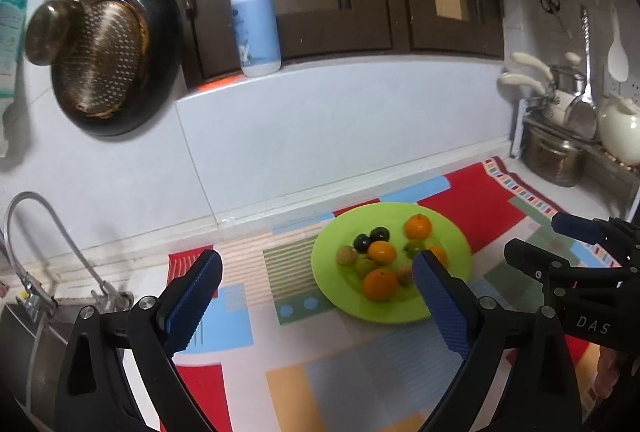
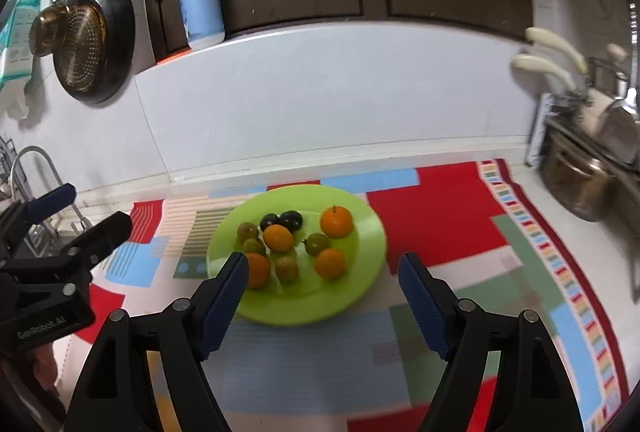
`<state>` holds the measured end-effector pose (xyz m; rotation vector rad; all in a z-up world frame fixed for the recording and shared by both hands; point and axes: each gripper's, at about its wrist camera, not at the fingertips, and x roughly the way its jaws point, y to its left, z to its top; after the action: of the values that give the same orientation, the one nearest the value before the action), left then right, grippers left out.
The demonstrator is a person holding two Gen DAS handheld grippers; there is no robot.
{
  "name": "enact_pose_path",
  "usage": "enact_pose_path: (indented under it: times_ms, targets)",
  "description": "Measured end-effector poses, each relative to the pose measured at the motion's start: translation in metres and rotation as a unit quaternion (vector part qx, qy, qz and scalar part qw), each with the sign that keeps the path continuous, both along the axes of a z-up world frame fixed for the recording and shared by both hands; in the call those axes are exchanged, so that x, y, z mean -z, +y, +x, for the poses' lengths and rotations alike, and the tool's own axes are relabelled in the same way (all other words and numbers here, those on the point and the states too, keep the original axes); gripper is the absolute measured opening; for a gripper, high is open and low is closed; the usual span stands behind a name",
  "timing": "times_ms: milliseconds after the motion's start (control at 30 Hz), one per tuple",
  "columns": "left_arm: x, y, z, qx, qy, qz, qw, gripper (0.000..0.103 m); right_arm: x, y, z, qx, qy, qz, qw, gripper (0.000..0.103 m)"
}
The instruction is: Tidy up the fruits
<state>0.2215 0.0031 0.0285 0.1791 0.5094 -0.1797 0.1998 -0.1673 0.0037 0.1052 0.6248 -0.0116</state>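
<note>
A lime-green plate [image 1: 452, 244] [image 2: 360, 232] sits on a colourful patterned mat. It holds several oranges [image 1: 380, 284] [image 2: 336, 221], two dark plums [image 1: 379, 233] [image 2: 291, 219] and several small green-brown fruits [image 1: 346, 255] [image 2: 317, 243]. My left gripper [image 1: 316, 264] is open and empty, held above the mat just left of the plate. My right gripper [image 2: 323, 266] is open and empty, over the plate's near edge. Each gripper shows at the side of the other's view, the right one [image 1: 568, 244] and the left one [image 2: 68, 208].
The patterned mat [image 1: 280, 352] [image 2: 440, 216] covers the counter. A sink with a curved tap [image 1: 48, 232] [image 2: 36, 160] lies to the left. Steel pots and utensils [image 1: 560, 148] [image 2: 580, 184] stand at the right. A soap bottle [image 1: 256, 20] [image 2: 200, 0] stands on the ledge. A pan and strainer [image 1: 104, 52] hang on the wall.
</note>
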Motion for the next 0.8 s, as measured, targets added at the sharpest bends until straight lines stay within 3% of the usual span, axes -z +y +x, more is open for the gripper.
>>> enact_pose_path:
  times_ms: [400, 800]
  targets:
    - [-0.012, 0.004, -0.082, -0.028, 0.001, -0.032, 0.9991, 0.103, -0.024, -0.003, -0.078, -0.017, -0.017, -0.008, 1.000, 0.078]
    - [-0.026, 0.004, -0.155, -0.044, -0.021, -0.025, 0.9985, 0.103, -0.036, 0.001, -0.143, -0.037, -0.032, -0.006, 0.999, 0.078]
